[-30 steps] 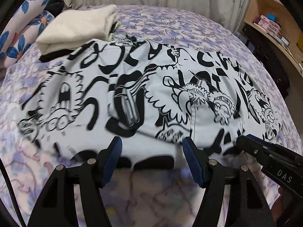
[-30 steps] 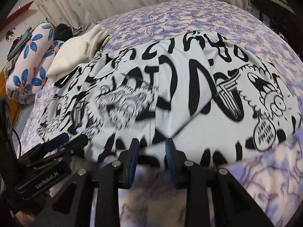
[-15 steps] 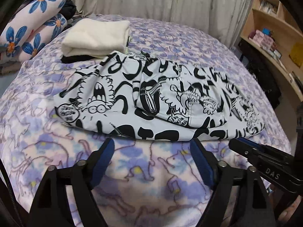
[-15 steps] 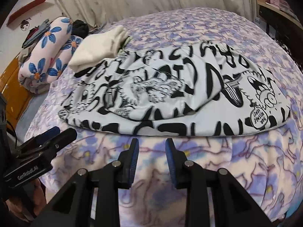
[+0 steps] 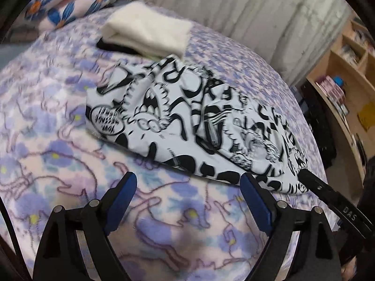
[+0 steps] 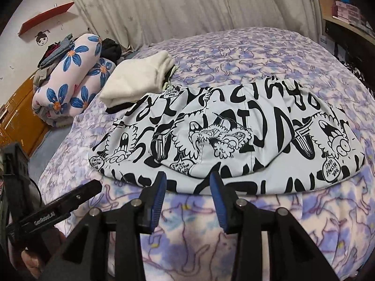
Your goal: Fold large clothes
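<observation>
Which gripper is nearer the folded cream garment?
Left. The left gripper sits off the printed garment's left end, across it from the folded cream garment; the right gripper faces its middle, further right. Both jaws are opening, empty.

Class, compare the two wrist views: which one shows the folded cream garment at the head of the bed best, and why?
The right wrist view: the cream garment is sharp, its folded layers showing, on something black. The left wrist view shows it blurred by motion, though also whole.
</observation>
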Action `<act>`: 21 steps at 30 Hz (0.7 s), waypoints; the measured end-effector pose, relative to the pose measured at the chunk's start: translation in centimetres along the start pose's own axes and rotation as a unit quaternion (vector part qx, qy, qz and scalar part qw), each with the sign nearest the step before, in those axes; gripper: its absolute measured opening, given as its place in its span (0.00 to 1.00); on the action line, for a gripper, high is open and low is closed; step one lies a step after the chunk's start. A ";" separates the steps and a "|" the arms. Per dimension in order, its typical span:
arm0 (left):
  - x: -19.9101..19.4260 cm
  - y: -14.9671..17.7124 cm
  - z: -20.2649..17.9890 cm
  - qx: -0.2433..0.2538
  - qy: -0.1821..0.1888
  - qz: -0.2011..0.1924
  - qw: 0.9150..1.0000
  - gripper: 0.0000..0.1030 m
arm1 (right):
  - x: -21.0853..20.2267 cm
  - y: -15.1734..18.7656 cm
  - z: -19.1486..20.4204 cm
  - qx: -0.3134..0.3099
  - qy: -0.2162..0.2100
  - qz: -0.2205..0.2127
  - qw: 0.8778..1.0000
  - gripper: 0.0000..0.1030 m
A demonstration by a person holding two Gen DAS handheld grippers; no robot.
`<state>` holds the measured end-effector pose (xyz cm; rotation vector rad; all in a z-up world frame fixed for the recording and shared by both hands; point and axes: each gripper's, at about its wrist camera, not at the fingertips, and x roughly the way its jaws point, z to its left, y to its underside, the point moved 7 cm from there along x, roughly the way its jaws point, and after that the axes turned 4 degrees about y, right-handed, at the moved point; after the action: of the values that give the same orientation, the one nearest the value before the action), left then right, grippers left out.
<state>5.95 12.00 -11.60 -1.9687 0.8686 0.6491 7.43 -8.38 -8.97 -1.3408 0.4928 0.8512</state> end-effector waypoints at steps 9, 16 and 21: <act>5.2 -0.4 5.3 -0.097 0.011 0.015 0.995 0.86 | 3.9 -2.7 -1.2 0.003 0.029 -0.015 0.999 0.37; 8.2 -3.3 6.6 -0.112 0.003 -0.013 0.994 0.86 | 6.9 -5.8 -2.1 -0.007 0.057 -0.040 0.998 0.37; 10.6 -5.6 7.7 -0.147 0.000 -0.023 0.989 0.86 | 10.3 -5.9 -3.1 -0.008 0.068 -0.022 0.997 0.37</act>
<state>16.04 17.33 -20.15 -2.2426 0.7590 0.7870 18.81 -8.90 -13.47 -1.4256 0.5623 0.7326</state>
